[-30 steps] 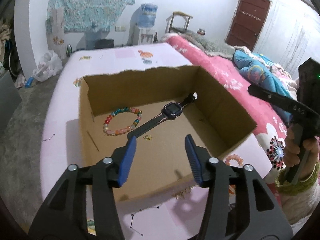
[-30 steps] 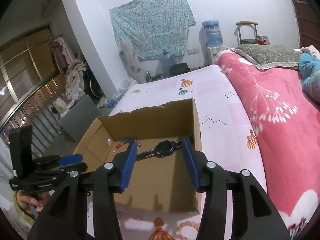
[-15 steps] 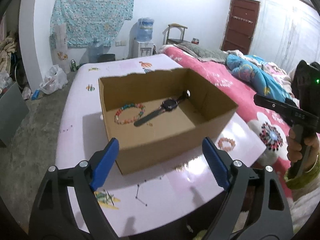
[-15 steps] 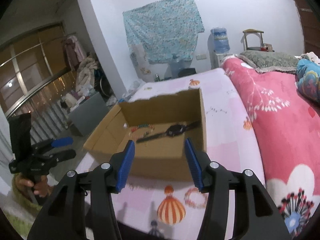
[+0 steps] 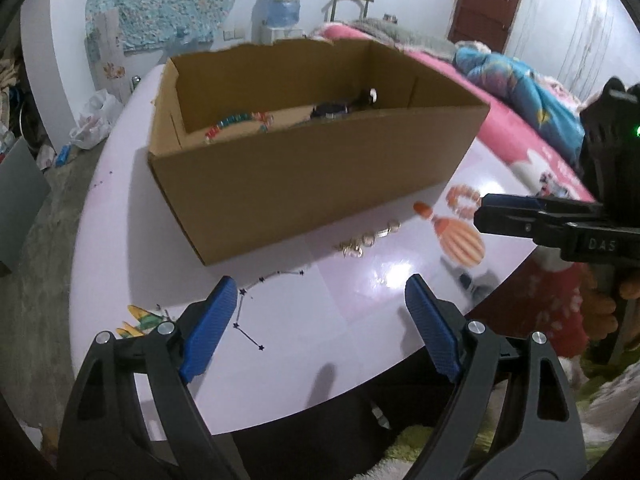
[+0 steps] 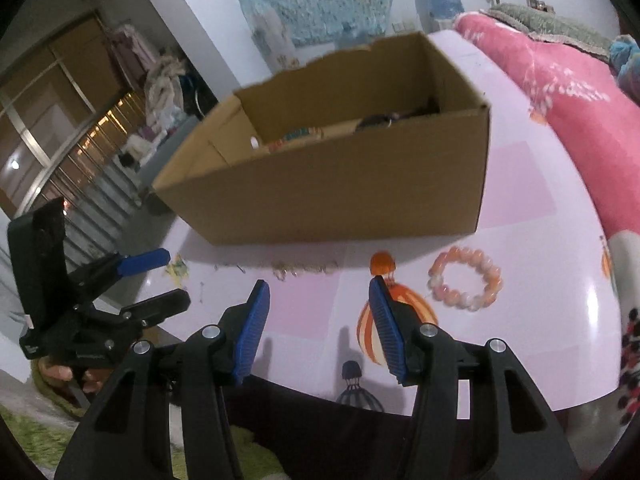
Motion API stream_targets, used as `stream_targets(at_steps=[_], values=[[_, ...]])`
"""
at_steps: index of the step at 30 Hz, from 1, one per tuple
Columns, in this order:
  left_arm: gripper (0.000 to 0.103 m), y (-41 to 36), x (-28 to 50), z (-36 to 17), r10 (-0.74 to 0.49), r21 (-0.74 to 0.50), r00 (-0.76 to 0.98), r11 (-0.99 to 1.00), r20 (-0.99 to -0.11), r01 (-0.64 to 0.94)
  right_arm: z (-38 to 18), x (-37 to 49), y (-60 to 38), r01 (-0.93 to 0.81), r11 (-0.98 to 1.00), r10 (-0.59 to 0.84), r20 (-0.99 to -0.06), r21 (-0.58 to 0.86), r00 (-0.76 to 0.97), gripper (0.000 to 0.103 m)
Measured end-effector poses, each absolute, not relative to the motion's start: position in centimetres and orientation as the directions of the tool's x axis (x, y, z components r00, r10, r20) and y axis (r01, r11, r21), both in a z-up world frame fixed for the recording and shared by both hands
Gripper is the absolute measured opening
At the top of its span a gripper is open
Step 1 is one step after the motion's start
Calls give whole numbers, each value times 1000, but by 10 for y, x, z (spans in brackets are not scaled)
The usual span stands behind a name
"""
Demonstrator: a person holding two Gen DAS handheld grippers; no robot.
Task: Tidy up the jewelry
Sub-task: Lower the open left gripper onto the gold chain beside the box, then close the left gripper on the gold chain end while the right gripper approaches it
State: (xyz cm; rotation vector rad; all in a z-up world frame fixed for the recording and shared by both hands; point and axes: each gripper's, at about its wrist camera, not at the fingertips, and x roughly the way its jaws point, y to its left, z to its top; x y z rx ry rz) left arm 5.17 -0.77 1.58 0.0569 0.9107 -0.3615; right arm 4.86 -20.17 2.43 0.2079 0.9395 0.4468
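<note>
Gaping wide, both tongs, left [image 5: 316,304] and right [image 6: 318,300], hold nothing.

Your two wrist cameras show a dim, bluish room, lit from overhead. A white glare patch sits on the glossy pink desk [image 5: 394,276] in the left view, with a softer sheen at the desk's right edge in the right view. The cardboard box [image 5: 312,184] casts a soft shadow toward you, and its rim smears with motion blur in both views. Fisheye distortion bends walls and desk edges, and black vignetting fills the corners. Your left claw [image 5: 316,300] and right claw [image 6: 318,300] stay sharp; the background softens.
</note>
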Motion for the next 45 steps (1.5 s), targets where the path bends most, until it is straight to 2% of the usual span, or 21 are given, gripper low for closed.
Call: stream_targets(at_steps=[10,16,18,24,31,36,43,45], values=[[81,-28,63,-3,-271,-50,563,925,-781,376,7,63,-178,-303,921,374,-770,244,516,50],[64,-41,74,-8,-283,-23,563,906,-777,423,3,74,-173,-319,922,364,-777,220,514,50],[54,-46,79,-10,-287,-17,557,898,-779,440,2,77,-172,-319,921,366,-777,223,512,50],[33,-54,86,-12,-288,10,551,881,-783,474,-1,83,-172,-313,922,366,-784,230,502,50],[31,-61,94,-14,-292,5,529,873,-797,488,-8,87,-173,-290,923,370,-790,253,488,50],[18,-62,104,-17,-290,-21,503,880,-814,474,-9,89,-171,-286,921,378,-788,265,485,50],[13,-58,110,-23,-307,-67,472,886,-827,459,-10,85,-176,-277,921,380,-783,273,492,50],[3,-58,111,-24,-321,-80,463,881,-826,467,-10,84,-178,-274,922,380,-782,275,494,50]])
